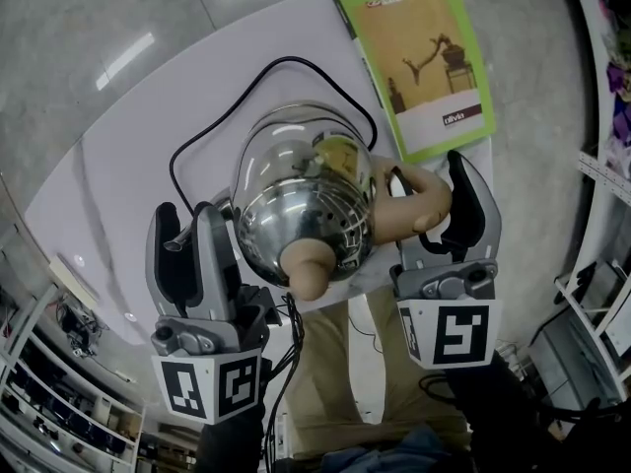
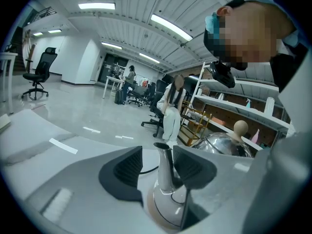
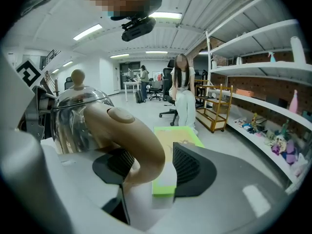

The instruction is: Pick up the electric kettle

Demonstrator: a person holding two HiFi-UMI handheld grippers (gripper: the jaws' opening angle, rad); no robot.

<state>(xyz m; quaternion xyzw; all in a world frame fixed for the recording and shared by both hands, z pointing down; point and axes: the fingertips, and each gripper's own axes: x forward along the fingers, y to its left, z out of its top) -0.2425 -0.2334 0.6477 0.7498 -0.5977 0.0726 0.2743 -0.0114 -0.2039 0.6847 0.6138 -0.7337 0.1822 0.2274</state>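
White counter (image 1: 118,156), edge curved. Steel electric kettle (image 1: 296,190) near its 6 o'clock edge, base hidden under the dome. Left tool (image 1: 187,230) at kettle's 8 o'clock, released, spout (image 2: 165,165) between spread jaws. Right tool (image 1: 431,205) at 3 o'clock, released, tan handle (image 3: 131,140) against one pad only. Green book (image 1: 419,57) at 1 o'clock. Black cord (image 1: 212,126) loops at 11, end hidden behind the kettle.

blocked: book (image 1: 419,62) far-right of kettle (image 1: 301,200) | cord (image 1: 212,131) loops behind-left | free: table (image 1: 108,215) left
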